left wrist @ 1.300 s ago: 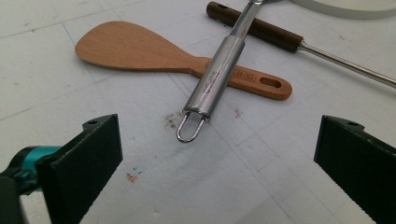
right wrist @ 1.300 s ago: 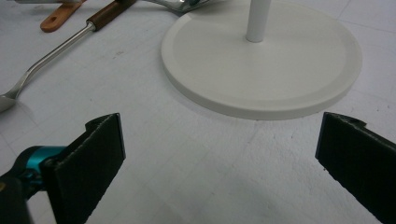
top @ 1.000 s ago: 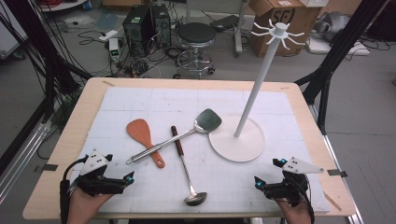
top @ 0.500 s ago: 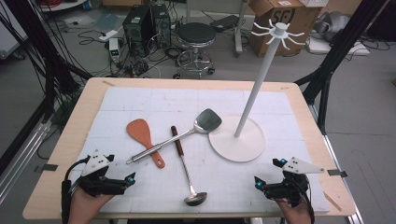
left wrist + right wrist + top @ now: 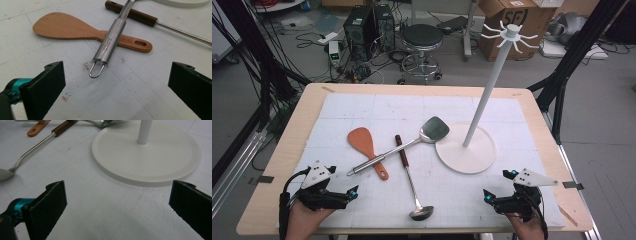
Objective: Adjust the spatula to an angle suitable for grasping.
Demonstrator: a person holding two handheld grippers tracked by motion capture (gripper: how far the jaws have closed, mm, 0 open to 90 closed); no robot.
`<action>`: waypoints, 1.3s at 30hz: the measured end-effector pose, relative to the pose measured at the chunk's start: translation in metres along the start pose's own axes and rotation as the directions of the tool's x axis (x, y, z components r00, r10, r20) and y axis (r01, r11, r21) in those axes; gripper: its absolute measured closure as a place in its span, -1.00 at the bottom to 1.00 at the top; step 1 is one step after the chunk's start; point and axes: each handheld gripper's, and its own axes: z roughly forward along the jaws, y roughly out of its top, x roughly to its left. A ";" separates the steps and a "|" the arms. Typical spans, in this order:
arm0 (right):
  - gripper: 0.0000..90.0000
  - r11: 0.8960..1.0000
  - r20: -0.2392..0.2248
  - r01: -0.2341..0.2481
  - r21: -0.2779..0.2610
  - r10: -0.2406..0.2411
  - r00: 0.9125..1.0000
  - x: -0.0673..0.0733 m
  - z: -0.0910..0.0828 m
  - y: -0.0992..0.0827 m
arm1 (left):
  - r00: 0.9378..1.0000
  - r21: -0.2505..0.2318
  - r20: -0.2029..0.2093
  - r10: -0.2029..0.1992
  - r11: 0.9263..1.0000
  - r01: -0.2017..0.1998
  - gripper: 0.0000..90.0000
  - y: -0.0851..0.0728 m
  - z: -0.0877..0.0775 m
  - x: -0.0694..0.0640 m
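Observation:
Three utensils lie mid-table in the high view. A wooden paddle (image 5: 361, 141) has the steel turner (image 5: 434, 129) lying with its handle across the paddle's handle. A ladle (image 5: 411, 184) with a brown grip lies beside them, bowl toward the front edge. A white hook stand (image 5: 466, 155) rises at the right. My left gripper (image 5: 344, 181) rests open near the front left. In the left gripper view it (image 5: 117, 75) faces the turner's hanging loop (image 5: 97, 70) and holds nothing. My right gripper (image 5: 498, 185) is open at the front right. In the right gripper view it (image 5: 117, 192) points at the stand's round base (image 5: 147, 157).
A white mat (image 5: 377, 107) covers most of the wooden table (image 5: 282, 145). The stand's tall pole (image 5: 489, 85) carries hooks at the top. Beyond the far edge are a stool (image 5: 422, 37), computer cases, cables and cardboard boxes.

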 end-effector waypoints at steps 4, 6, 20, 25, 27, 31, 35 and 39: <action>-0.99 1.000 -0.002 0.001 0.000 -0.001 1.000 0.000 0.000 0.000 | 1.000 -0.001 0.009 0.001 1.000 -0.001 -0.95 0.002 0.001 0.000; -0.99 1.000 -0.002 0.000 -0.001 0.000 1.000 0.000 0.000 0.000 | 1.000 0.000 0.012 0.006 1.000 -0.006 -0.94 0.003 0.003 0.001; -0.99 1.000 -0.008 -0.021 -0.013 0.021 1.000 -0.003 -0.001 -0.001 | 0.997 0.031 0.072 0.041 0.999 -0.044 -0.66 0.025 0.026 0.006; -0.99 1.000 -0.008 -0.022 -0.017 0.022 1.000 -0.003 -0.002 -0.001 | 0.994 0.059 0.090 0.068 0.996 -0.074 -0.59 0.036 0.038 0.007; -0.99 0.999 -0.008 -0.027 -0.024 0.026 1.000 -0.004 -0.002 -0.001 | 0.993 0.070 0.091 0.078 0.994 -0.084 -0.58 0.038 0.043 0.007; -0.99 0.999 -0.016 -0.031 -0.027 0.031 0.999 -0.005 -0.003 -0.001 | 0.993 0.087 0.096 0.073 0.993 -0.081 -0.48 0.037 0.049 0.010; -0.99 0.999 -0.020 -0.028 -0.029 0.028 0.999 -0.004 -0.003 -0.001 | 0.993 0.106 0.092 0.072 0.991 -0.081 -0.35 0.036 0.054 0.013; -0.99 0.999 -0.020 -0.025 -0.027 0.024 1.000 -0.004 -0.003 -0.001 | 0.993 0.131 0.100 0.069 0.988 -0.082 -0.23 0.035 0.059 0.016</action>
